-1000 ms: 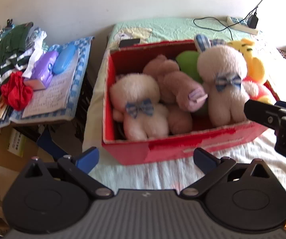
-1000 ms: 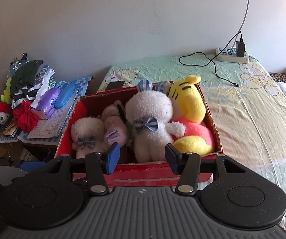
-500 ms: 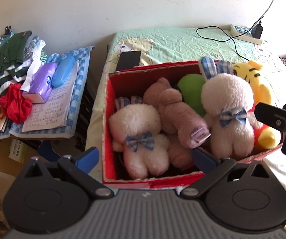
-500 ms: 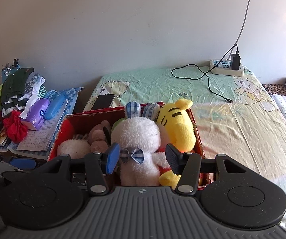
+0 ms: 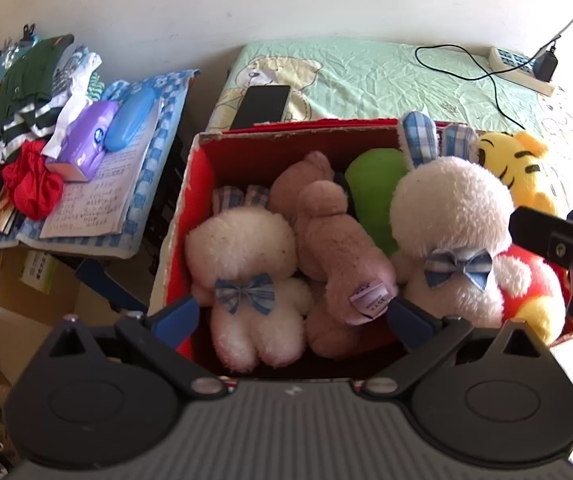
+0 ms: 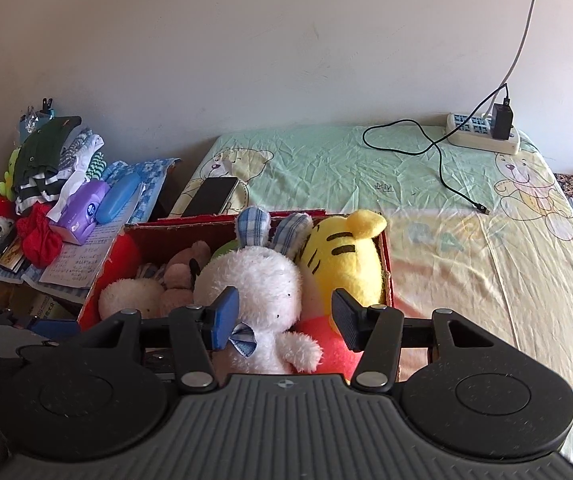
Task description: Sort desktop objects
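Note:
A red cardboard box (image 5: 286,130) (image 6: 174,226) sits on the bed, packed with plush toys. Inside are a small white rabbit with a blue bow (image 5: 242,248), a brown bear (image 5: 326,220), a green plush (image 5: 374,184), a bigger white rabbit with checked ears (image 5: 446,216) (image 6: 254,280) and a yellow tiger (image 5: 514,164) (image 6: 342,252). My left gripper (image 5: 292,316) hangs open over the box's near edge, holding nothing. My right gripper (image 6: 284,318) is open above the big rabbit and the tiger, also holding nothing. It shows at the right edge of the left wrist view (image 5: 558,240).
A black phone (image 5: 262,106) (image 6: 210,196) lies on the sheet just behind the box. A power strip (image 6: 482,132) with a black cable sits at the back right. Left of the bed, a low stand holds a purple tissue pack (image 5: 82,144), a blue case (image 5: 130,120), papers and clothes.
Both grippers have moved forward and up over the box, so the toys now sit lower and closer in each view. Neither gripper has taken hold of anything.

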Demonstrator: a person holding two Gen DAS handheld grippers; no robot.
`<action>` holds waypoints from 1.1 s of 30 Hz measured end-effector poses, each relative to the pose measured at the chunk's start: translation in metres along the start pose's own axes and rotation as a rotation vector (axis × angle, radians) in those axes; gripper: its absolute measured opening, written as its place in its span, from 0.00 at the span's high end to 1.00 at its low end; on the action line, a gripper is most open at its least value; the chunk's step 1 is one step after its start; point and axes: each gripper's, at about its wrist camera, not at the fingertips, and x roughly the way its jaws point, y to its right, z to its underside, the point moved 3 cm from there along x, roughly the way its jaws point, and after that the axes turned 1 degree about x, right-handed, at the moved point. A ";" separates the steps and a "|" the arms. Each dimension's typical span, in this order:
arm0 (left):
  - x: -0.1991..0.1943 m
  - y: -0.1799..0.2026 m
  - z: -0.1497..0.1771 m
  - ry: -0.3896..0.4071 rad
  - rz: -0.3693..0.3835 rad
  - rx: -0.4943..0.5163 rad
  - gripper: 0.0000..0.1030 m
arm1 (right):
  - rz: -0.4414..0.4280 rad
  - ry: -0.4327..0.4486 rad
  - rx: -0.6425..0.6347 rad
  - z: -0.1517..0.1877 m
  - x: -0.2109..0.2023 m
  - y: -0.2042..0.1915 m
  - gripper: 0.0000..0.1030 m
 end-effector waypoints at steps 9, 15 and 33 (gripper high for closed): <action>0.001 0.006 0.002 -0.013 -0.051 -0.078 0.02 | -0.069 -0.028 -0.045 -0.002 0.008 0.011 0.48; 0.000 0.009 0.010 -0.019 -0.092 -0.110 0.02 | -0.127 -0.032 -0.057 -0.001 0.008 0.018 0.48; 0.001 -0.004 0.013 -0.009 -0.026 -0.010 0.02 | -0.047 0.007 0.085 0.004 0.001 0.012 0.47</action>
